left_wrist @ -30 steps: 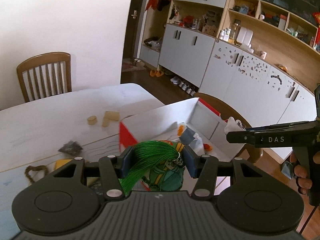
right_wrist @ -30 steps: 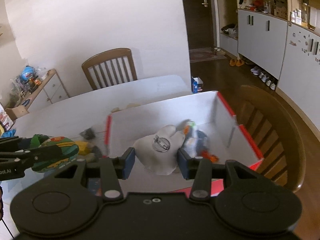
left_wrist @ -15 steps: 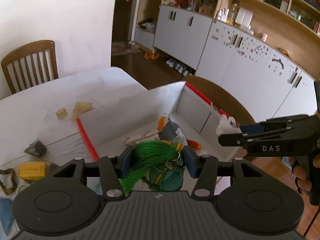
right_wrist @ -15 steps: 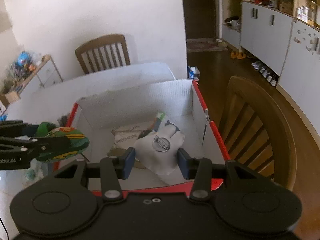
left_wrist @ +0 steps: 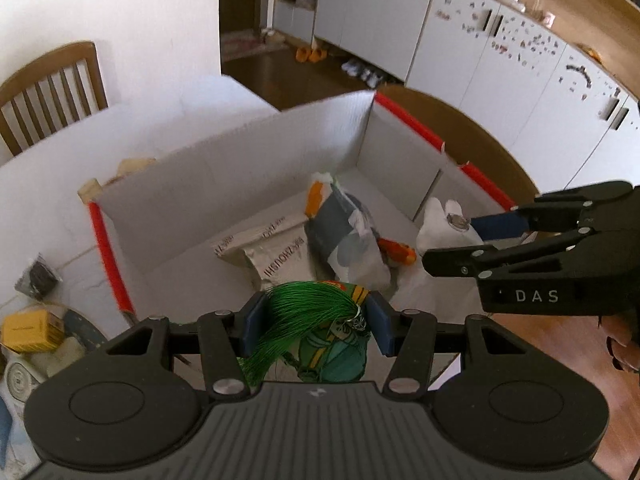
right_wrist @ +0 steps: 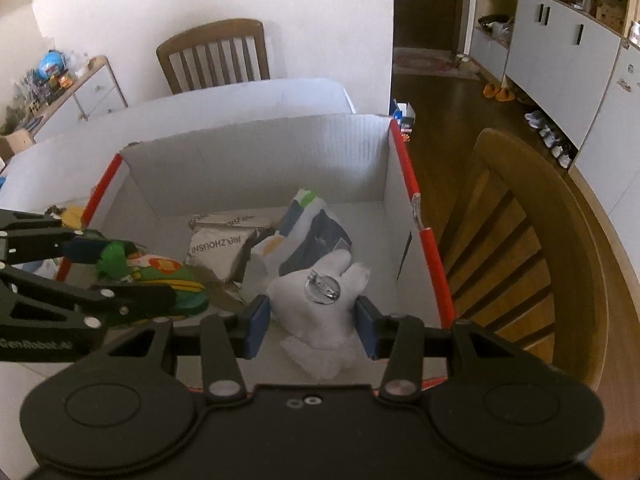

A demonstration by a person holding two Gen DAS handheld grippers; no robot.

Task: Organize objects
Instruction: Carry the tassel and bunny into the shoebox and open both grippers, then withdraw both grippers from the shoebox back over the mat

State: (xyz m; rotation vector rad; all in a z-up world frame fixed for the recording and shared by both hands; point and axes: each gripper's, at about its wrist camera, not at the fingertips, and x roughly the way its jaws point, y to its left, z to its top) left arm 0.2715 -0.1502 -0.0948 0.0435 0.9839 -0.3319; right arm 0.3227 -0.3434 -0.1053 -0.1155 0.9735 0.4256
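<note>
Both tools have swung in over the white box point(right_wrist: 256, 148) since a second ago, so we're mid-drop: left tool point(left_wrist: 314, 322) clamps the green tasselled charm point(left_wrist: 320, 320), right tool point(right_wrist: 312, 322) pinches the white plush brooch point(right_wrist: 320, 288). Next move is probably lowering a bit and letting go so they land beside the packets point(right_wrist: 224, 244) inside.

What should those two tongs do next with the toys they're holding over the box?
Probably lower a little more and let go. The left tongs grip a green tasselled toy and the right tongs grip a white plush, both already above the open box, where a few packets lie.
</note>
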